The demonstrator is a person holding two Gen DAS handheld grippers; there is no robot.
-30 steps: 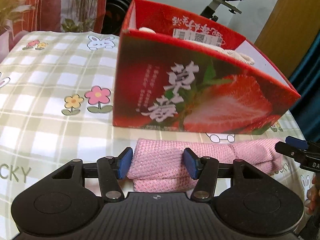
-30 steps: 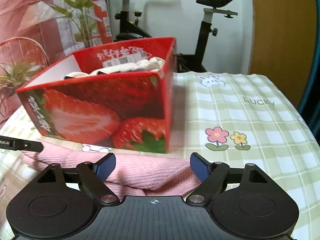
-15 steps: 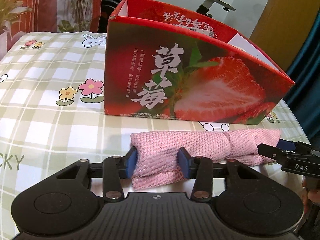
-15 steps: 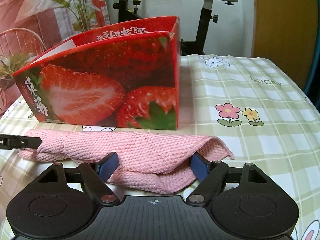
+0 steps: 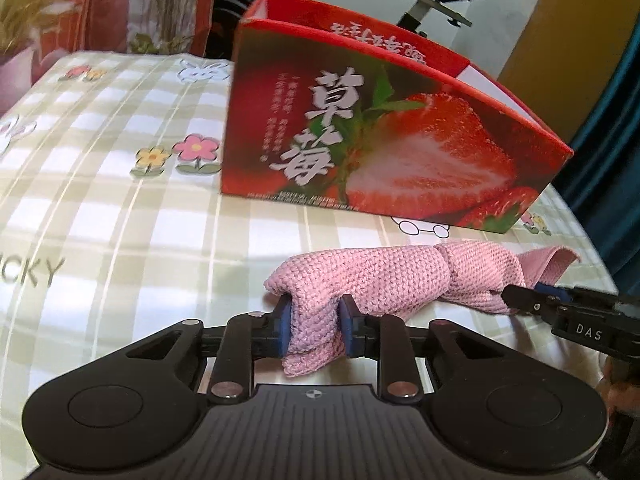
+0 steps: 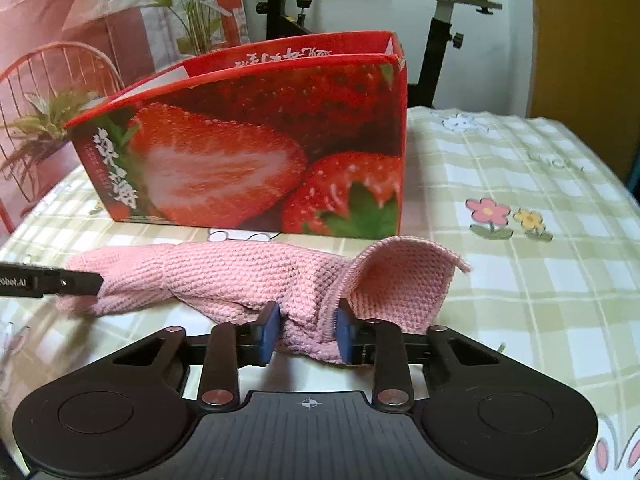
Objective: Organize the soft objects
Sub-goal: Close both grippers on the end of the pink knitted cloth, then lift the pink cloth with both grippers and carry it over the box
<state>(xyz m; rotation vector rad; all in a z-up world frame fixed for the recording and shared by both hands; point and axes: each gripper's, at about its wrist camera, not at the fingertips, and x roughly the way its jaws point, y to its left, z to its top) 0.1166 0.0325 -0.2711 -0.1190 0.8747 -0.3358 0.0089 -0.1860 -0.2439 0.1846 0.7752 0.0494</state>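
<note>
Checked tablecloth (image 5: 120, 216) lies bare left of the strawberry box (image 5: 380, 148); before its near wall, my left gripper (image 5: 314, 330) and right gripper (image 6: 306, 332) are closing, pinching the pink cloth's (image 6: 248, 276) opposite ends.

Strawberry box (image 5: 384, 128) blocks ahead; tablecloth (image 5: 100, 216) left lies free

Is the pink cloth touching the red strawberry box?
Apart. In the right wrist view a strip of checked tablecloth shows between the pink cloth and the base of the strawberry box.
</note>
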